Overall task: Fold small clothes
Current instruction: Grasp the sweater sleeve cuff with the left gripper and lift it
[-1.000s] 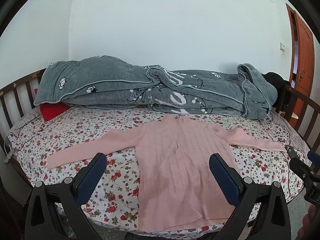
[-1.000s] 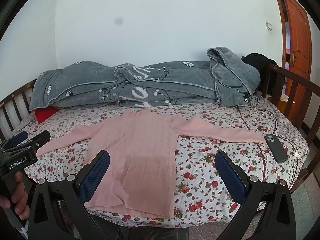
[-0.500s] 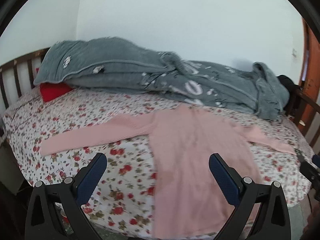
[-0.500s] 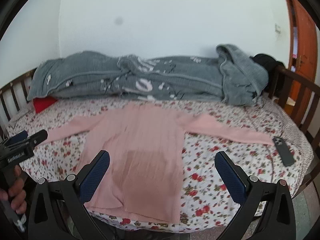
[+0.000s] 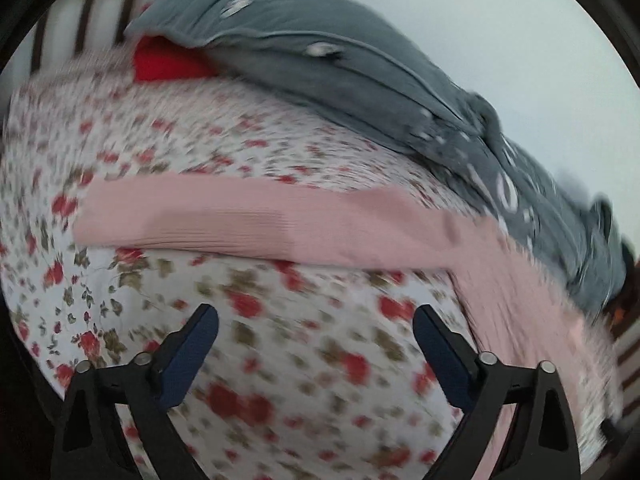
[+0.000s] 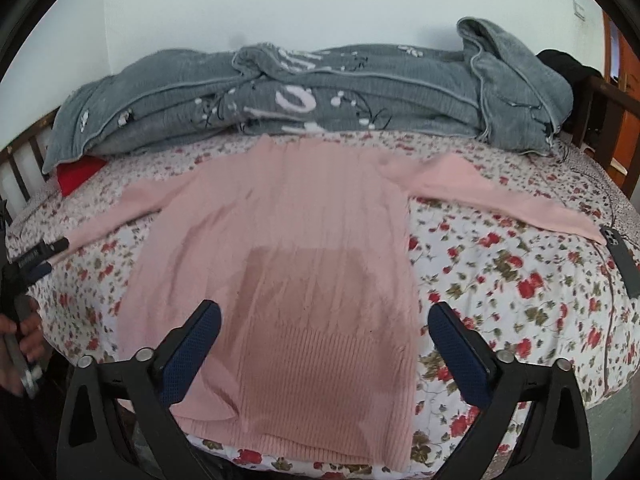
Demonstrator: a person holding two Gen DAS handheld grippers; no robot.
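Flat on the flowered bed sheet (image 6: 500,264) lies a pink ribbed sweater (image 6: 288,248), front down or up I cannot tell, with both sleeves spread out to the sides. Its left sleeve (image 5: 224,220) runs as a long pink band across the blurred left wrist view, cuff toward the left; the left tool (image 5: 316,332) hangs over the sheet just short of that sleeve, its fingers spread wide and empty. In the right wrist view the body of the sweater shows vertical ribs, a cable pattern and a darker patch near the hem, which reaches the near edge of the bed. The right tool (image 6: 324,328) hovers over the hem, fingers wide apart, gripping nothing. Behind the collar a grey blanket (image 6: 320,92) is heaped, and a dark phone (image 6: 620,260) lies by the right cuff.
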